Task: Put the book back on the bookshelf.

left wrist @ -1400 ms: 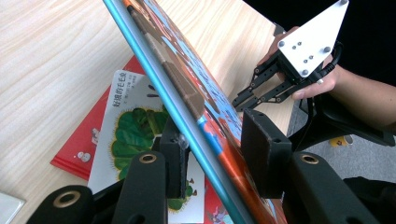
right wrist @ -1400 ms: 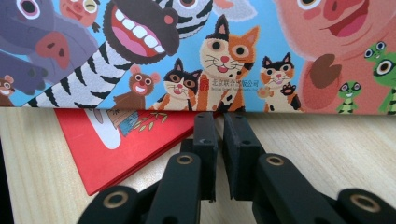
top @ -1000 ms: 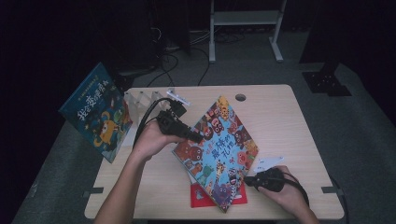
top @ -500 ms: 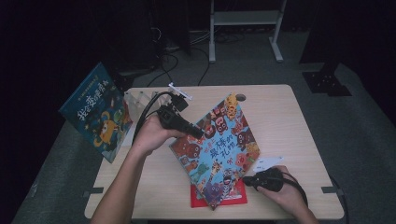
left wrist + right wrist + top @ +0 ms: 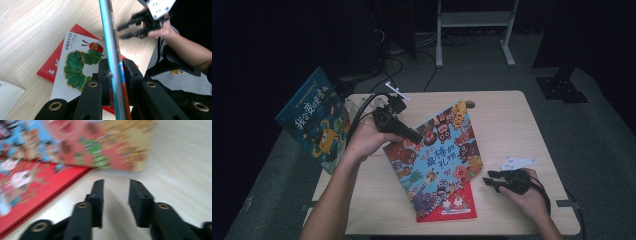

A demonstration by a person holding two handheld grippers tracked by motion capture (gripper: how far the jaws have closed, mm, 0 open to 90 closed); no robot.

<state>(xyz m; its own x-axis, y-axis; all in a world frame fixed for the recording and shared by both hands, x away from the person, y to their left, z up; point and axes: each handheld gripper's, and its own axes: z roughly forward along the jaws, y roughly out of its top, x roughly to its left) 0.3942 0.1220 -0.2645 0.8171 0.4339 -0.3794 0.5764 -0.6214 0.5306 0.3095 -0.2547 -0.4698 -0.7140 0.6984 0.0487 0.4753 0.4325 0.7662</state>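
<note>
- The pale wooden table (image 5: 512, 120) has bare room at its right and far side.
- The colourful monster-covered picture book (image 5: 437, 155) tilts up off the red book (image 5: 462, 207).
- The left gripper (image 5: 412, 134) is clamped on its upper edge.
- The right gripper (image 5: 490, 178), jaws just parted with nothing between, sits beside its right edge.

Overhead view facing forward-down; gripper views close, low over table (image 5: 512, 115); all sharing red book (image 5: 462, 205).

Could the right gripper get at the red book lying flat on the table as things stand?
Probably yes: the right gripper is open and holds nothing, with bare table between it and the red book. The lifted book, clamped by the left gripper, overhangs the rest.
</note>
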